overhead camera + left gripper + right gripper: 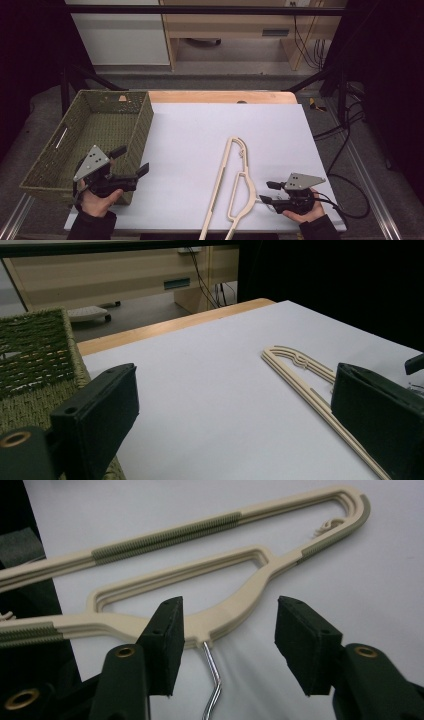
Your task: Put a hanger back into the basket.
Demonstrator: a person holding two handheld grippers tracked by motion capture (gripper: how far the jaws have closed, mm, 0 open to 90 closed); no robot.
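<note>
A cream plastic hanger [231,186] lies flat on the white sheet, its long bar running toward the table's near edge. In the right gripper view the hanger [235,605] lies just ahead of the jaws, and its metal hook [212,675] runs back between them. My right gripper [268,192] is open beside the hanger's right side, its jaws either side of the hook without closing on it. My left gripper [131,161] is wide open and holds nothing, at the near right corner of a woven green basket [142,125]. The hanger [305,375] lies off to its right.
The basket [35,355] looks empty and takes the table's left side. The white sheet [200,130] covers most of the wooden table [220,96]. Cables trail on the floor at right, and cabinets stand beyond the far edge.
</note>
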